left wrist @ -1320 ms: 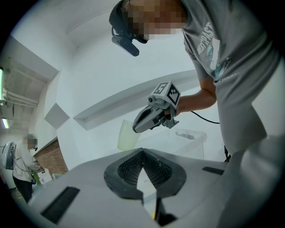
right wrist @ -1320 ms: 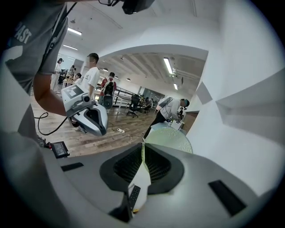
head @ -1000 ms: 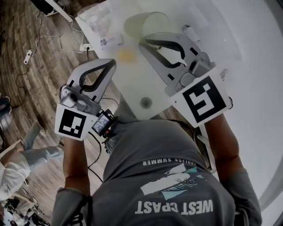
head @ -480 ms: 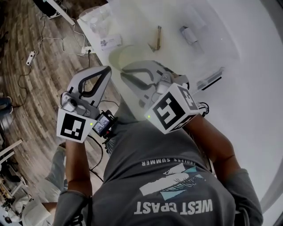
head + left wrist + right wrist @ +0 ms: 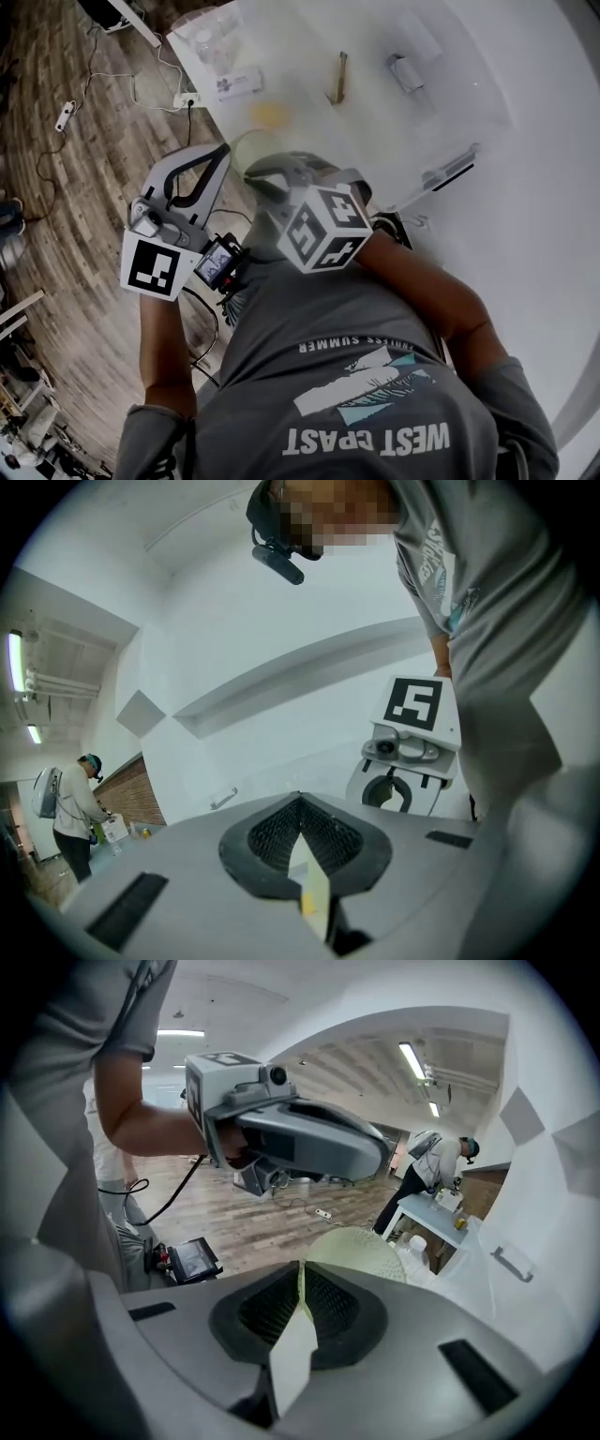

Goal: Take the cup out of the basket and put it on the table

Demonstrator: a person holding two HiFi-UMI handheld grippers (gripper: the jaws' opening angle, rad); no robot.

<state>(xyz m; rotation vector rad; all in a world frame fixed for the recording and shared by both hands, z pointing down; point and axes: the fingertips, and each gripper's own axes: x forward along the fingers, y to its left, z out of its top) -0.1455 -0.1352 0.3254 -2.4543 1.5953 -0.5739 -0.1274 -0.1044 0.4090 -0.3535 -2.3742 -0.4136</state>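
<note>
Cup is pinched by its thin wall in the R gripper, jaws pressed onto it. The rest of the cup sticks out past the tips toward 11 o'clock in the head view; tilt can't be told tbh. It's held in the air right at the counter's near edge, so bare counter is found at 12-1 o'clock, close by. L gripper is pressed together w/ nothing in it, just beside at 9 o'clock.

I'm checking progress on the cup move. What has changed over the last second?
The right gripper, jaws shut on the rim of the pale green cup, swung from over the table back toward the person and across toward the left gripper, carrying the cup to near the table's edge. Nothing was let go. The left gripper stayed where it was.
</note>
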